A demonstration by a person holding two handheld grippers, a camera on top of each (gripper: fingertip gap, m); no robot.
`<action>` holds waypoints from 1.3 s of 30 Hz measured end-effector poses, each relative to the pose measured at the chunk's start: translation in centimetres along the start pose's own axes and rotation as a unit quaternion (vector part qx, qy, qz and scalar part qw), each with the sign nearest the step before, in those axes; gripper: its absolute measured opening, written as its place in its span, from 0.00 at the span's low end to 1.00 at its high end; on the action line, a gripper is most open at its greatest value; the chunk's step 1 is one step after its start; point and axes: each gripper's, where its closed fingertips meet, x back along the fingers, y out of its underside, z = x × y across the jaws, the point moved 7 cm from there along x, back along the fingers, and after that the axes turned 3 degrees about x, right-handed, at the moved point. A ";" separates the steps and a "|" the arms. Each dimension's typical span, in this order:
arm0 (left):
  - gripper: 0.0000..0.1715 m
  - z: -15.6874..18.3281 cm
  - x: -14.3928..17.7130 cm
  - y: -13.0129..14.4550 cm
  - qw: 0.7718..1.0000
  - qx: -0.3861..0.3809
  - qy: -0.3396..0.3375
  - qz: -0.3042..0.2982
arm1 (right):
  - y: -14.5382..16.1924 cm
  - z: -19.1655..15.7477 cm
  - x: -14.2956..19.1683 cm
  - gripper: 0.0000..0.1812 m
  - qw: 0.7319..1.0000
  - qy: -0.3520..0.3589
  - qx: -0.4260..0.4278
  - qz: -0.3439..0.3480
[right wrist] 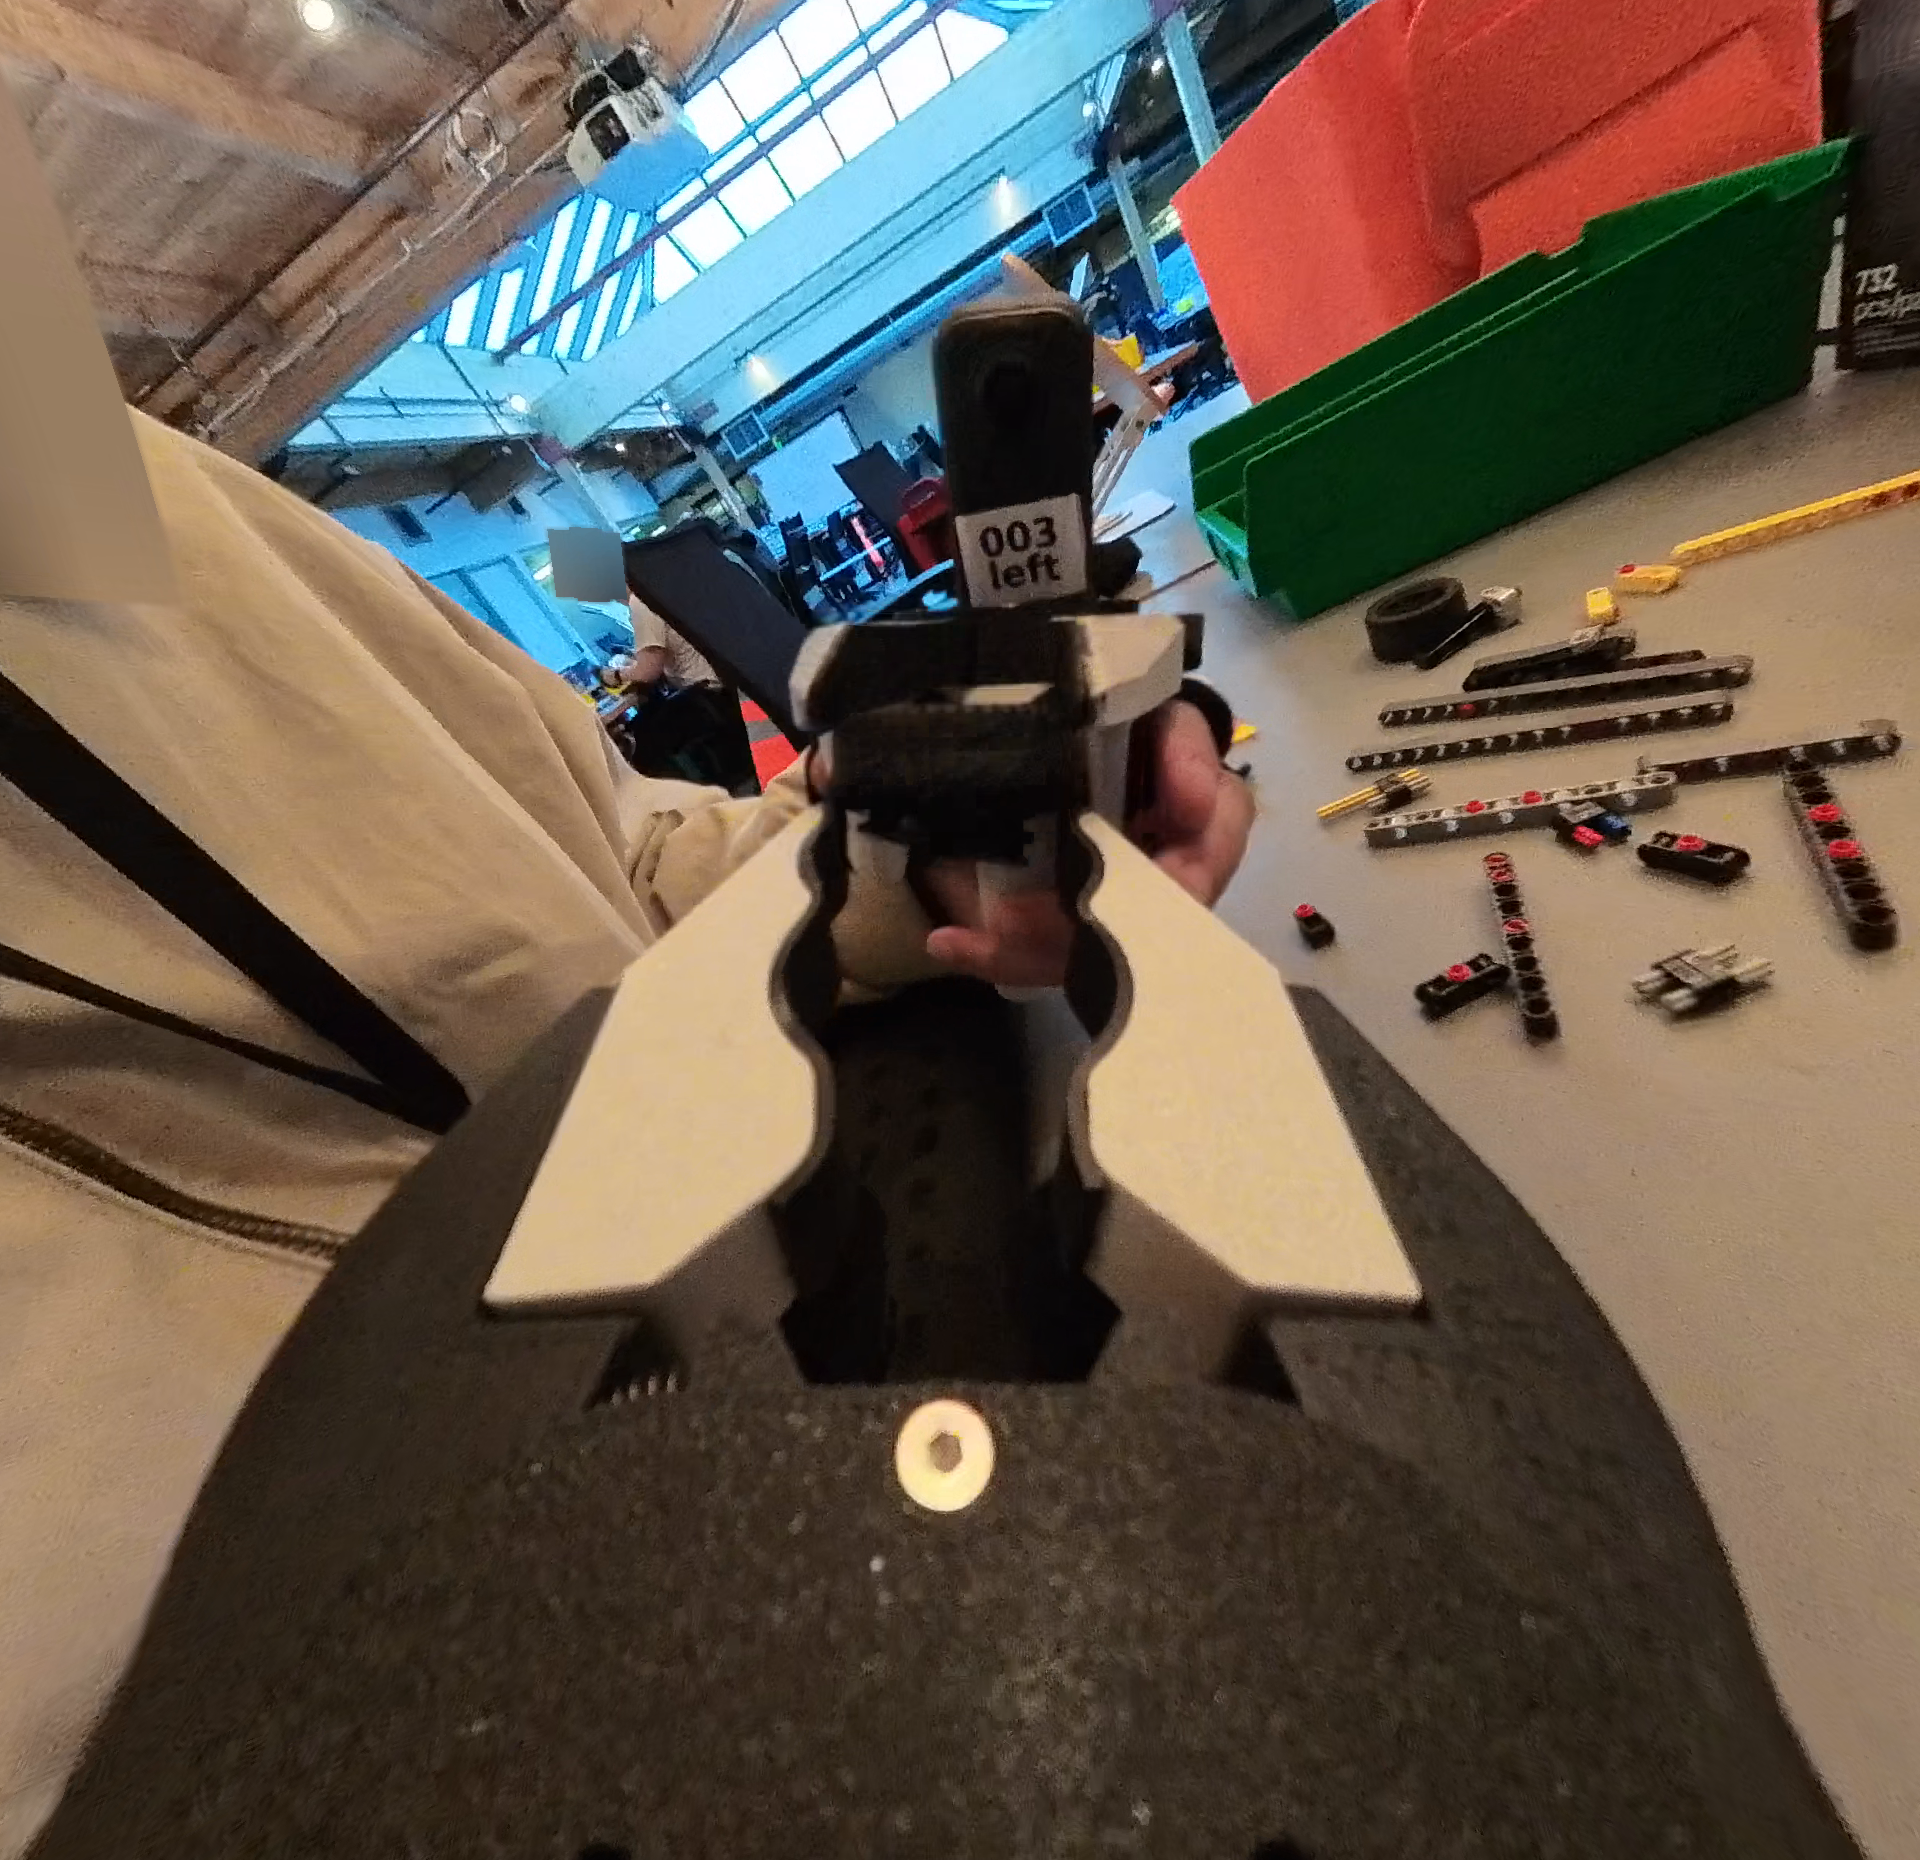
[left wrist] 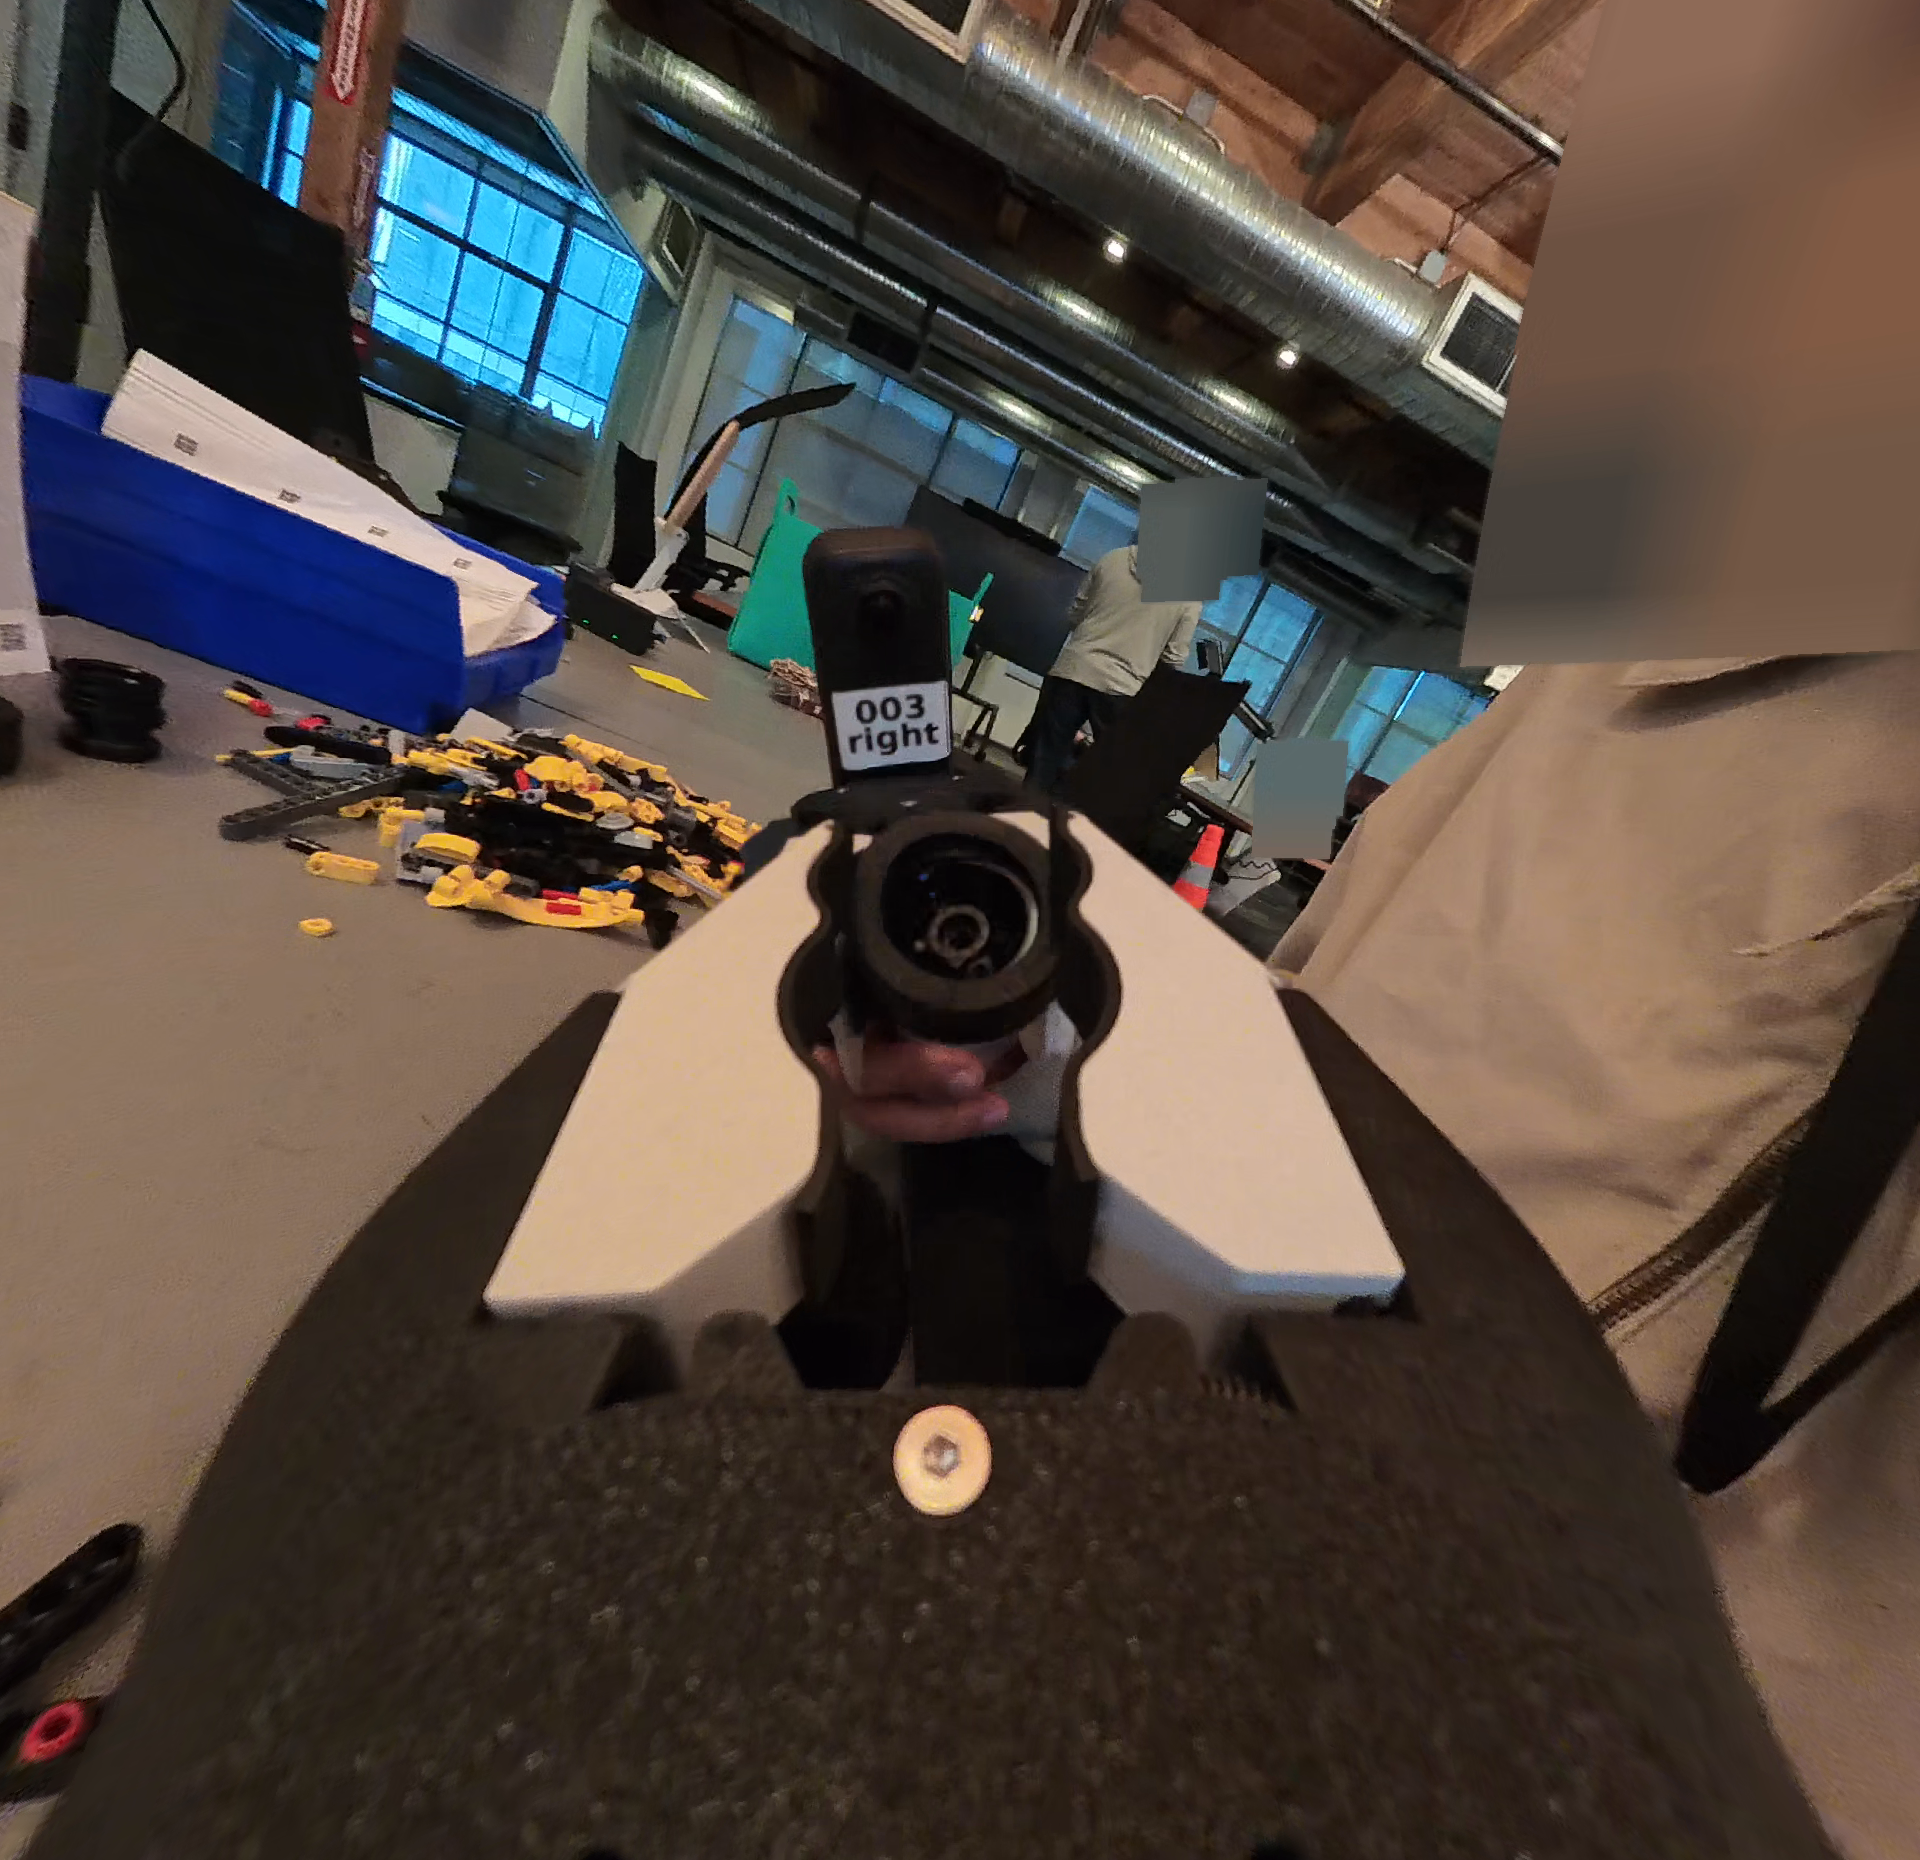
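left wrist view: left gripper is pinched on a black wheel at the fingertips. the gap is narrow and the wheel's open hub faces the camera. a hand shows just under the wheel. a black camera stalk with a white label stands just behind the wheel. left of the wheel, a heap of yellow and black building pieces lies on the grey table. further left and behind is a blue bin with white sheets in it. right of the wheel is a beige jacket.

right wrist view: right gripper points straight at the wheel. its fingers are partly apart with nothing between them. the tips sit just short of the wheel, and i can't tell if they touch it. the wheel is off the table, clamped across its tread by the left gripper's white fingers. right of the wheel, 6 or so dark studded beams lie sorted on the table, along with a small black tyre. a green bin sits beyond them.
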 end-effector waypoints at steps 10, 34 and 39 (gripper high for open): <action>0.25 -0.7 0.3 0.3 0.999 0.001 -0.028 -0.024 | 0.1 0.5 0.4 0.18 0.997 0.062 0.047 -0.015; 0.14 -2.6 0.1 2.3 0.936 -0.237 -0.225 -0.134 | 1.1 5.1 3.2 0.08 0.982 0.151 -0.110 -0.009; 0.23 -3.0 -0.1 2.4 0.982 -0.037 -0.138 -0.125 | -0.7 3.7 3.3 0.08 0.990 0.120 -0.052 0.057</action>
